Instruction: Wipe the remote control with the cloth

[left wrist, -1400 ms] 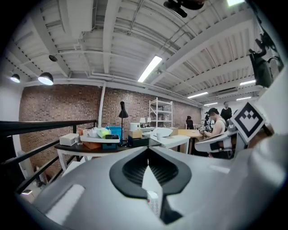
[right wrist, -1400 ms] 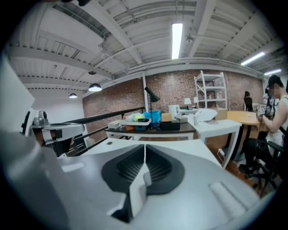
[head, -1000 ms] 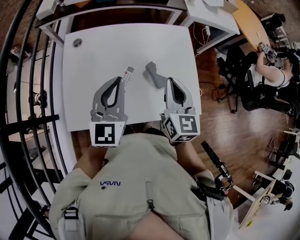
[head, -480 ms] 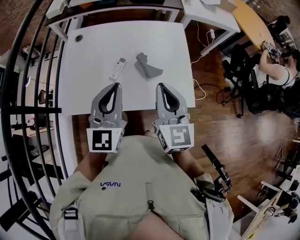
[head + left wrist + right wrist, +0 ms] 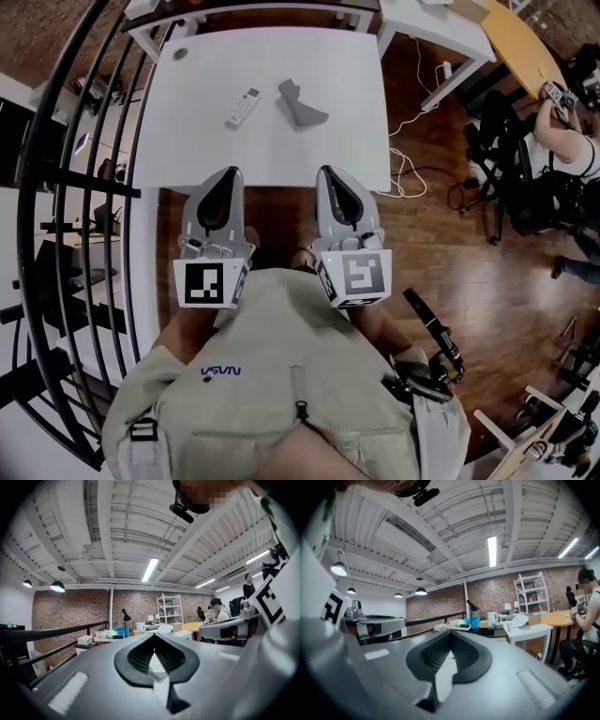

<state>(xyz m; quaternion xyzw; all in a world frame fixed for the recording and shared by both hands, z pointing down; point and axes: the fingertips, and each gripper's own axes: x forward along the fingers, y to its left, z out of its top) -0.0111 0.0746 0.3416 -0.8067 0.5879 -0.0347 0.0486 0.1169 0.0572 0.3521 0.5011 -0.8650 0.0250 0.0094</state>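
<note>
Head view: L gripper (image 5: 229,174) + R gripper (image 5: 329,172) closed, empty. Pre-grasp step; nxt prob reach fwd, open on cloth (image 5: 301,105); remote (image 5: 243,107) ahead of L.

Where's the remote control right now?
In the head view, the remote control lies on the white table, towards its left side, just left of the grey cloth and apart from it.

Blue letters (image 5: 220,371) are showing on the person's beige top (image 5: 281,384), just behind the left gripper (image 5: 229,172), reading "NASA" upside down.
</note>
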